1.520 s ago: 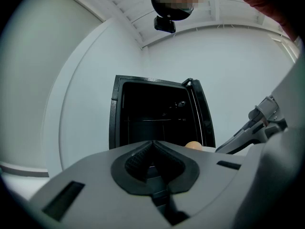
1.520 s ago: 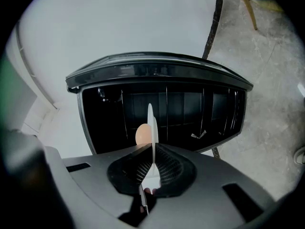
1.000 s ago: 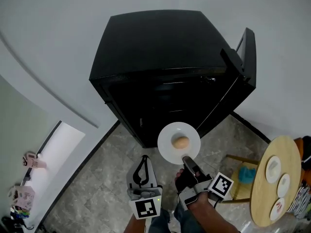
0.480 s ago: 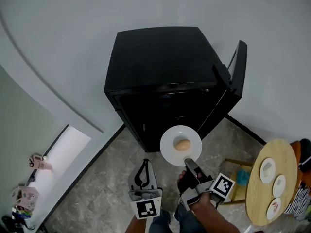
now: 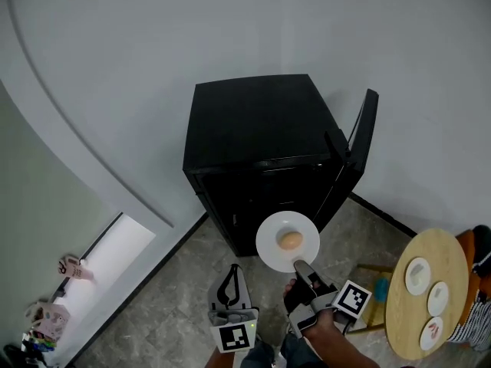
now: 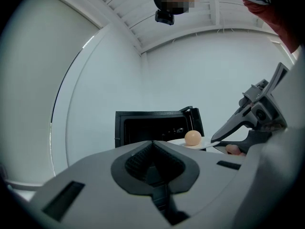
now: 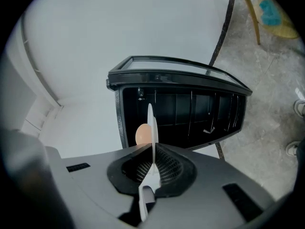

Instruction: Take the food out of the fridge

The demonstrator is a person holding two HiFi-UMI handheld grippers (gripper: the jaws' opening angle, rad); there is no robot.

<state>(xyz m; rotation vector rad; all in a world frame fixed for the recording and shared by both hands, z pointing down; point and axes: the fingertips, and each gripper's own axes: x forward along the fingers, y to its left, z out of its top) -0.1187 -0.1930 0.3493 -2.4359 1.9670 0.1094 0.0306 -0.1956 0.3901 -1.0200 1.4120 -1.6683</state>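
Note:
A black fridge [image 5: 265, 144] stands against the wall with its door [image 5: 362, 140] swung open to the right. In front of it, above the floor, my right gripper [image 5: 304, 271] is shut on the near rim of a white plate [image 5: 268, 245]. A round tan bun [image 5: 289, 240] sits on the plate. In the right gripper view the plate [image 7: 151, 128] shows edge-on between the jaws, the bun [image 7: 142, 134] on its left. My left gripper [image 5: 228, 290] hangs beside it, shut and holding nothing. The left gripper view shows the fridge [image 6: 147, 127] and the bun [image 6: 192, 137].
A round wooden table [image 5: 400, 313] with three small white plates [image 5: 418, 275] stands at the right. A wooden stool with a teal cloth [image 5: 381, 286] sits between it and me. Pink items [image 5: 70, 267] lie at the lower left. The floor is grey stone tile.
The view has drawn back from the fridge, which now looks smaller and farther. The plate with the bun stays in my right gripper, now clear of the fridge opening.

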